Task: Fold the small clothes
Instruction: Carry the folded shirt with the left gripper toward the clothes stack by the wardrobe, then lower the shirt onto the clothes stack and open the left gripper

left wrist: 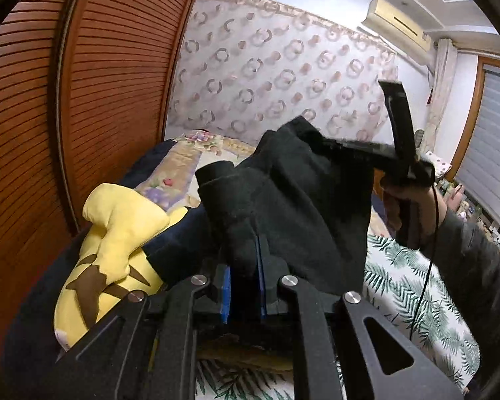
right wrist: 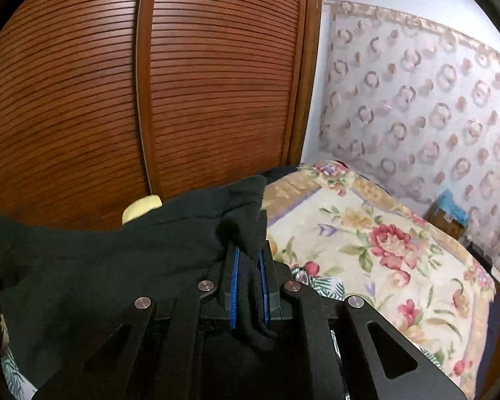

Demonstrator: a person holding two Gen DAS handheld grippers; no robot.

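A black garment [left wrist: 293, 196] hangs in the air, stretched between both grippers above the bed. My left gripper [left wrist: 245, 250] is shut on one edge of it, the cloth bunched between its blue pads. In the left wrist view the right gripper [left wrist: 330, 146] pinches the far edge, held by a hand in a dark sleeve [left wrist: 473, 260]. In the right wrist view my right gripper [right wrist: 250, 260] is shut on a fold of the black garment [right wrist: 116, 260], which drapes away to the left. The fingertips of both grippers are hidden by the cloth.
A yellow plush toy [left wrist: 116, 250] lies at the left by the slatted wooden wardrobe doors [right wrist: 150, 100]. A floral quilt [right wrist: 383, 250] covers the far bed, and a leaf-print sheet [left wrist: 410, 286] lies below. A box with blue tape [right wrist: 450, 216] stands by the patterned wall.
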